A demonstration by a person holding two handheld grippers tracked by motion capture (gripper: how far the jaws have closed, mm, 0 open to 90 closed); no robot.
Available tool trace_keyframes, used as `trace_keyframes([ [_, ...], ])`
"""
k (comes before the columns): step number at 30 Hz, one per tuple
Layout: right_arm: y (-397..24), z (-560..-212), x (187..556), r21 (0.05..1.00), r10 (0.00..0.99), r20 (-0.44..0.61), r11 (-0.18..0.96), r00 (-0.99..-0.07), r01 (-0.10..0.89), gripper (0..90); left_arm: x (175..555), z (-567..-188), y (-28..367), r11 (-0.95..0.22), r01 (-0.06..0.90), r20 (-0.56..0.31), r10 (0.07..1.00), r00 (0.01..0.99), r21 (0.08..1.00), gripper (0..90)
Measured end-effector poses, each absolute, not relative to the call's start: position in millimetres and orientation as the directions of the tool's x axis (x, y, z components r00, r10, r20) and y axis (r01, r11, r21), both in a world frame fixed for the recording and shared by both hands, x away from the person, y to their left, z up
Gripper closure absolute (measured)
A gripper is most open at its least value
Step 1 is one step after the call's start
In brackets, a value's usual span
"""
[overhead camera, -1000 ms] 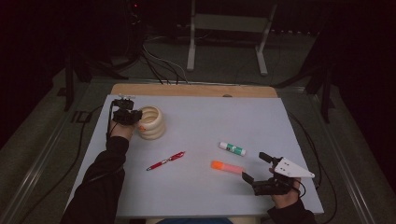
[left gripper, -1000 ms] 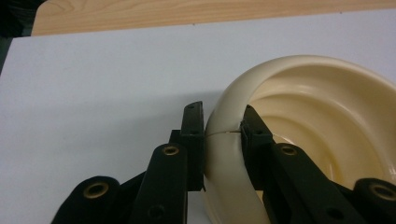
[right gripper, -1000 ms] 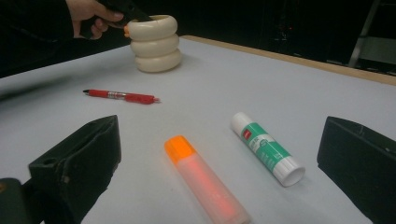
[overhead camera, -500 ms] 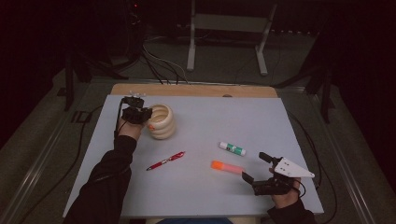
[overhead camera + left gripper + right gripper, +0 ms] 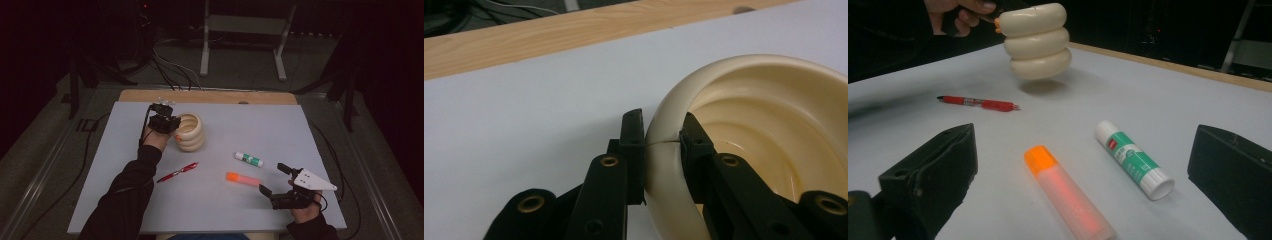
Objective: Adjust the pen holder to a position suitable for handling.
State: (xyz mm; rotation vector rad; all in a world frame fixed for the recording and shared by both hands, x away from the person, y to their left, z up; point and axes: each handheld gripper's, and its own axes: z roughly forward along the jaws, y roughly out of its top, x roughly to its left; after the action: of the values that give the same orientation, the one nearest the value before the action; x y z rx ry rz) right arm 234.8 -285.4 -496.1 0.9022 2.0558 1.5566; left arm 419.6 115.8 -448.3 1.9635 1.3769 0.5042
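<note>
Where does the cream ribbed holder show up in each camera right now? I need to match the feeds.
High view: cream ribbed holder left of centre, its rim in the left gripper.
Left gripper view: right half, rim pinched between the black jaws.
Right gripper view: top, left of centre, lifted off the table.
Shared landmark: the table's wooden far edge.

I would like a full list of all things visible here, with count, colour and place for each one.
ribbed holder: 1, cream, far left of the table, rim in the left gripper
pen: 1, red, left of centre
highlighter: 1, orange, near centre
glue stick: 1, white and green, beyond the highlighter
table: 1, light grey, wooden far edge
left gripper: 1, black, shut on the holder's rim
right gripper: 1, black, open, near right corner
</note>
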Motion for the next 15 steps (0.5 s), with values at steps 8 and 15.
trace_keyframes([
  [8,-285,-496,235,0.953,0.702,0.061,0.170,-0.710,0.250,0.0,419,-450,91,-0.235,0.661,-0.075,0.911,0.405,0.713,78.3],
  [15,-285,-496,235,0.953,0.701,0.060,0.170,-0.711,0.249,0.0,417,-454,72,-0.247,0.659,-0.078,0.903,0.422,0.710,78.3],
])
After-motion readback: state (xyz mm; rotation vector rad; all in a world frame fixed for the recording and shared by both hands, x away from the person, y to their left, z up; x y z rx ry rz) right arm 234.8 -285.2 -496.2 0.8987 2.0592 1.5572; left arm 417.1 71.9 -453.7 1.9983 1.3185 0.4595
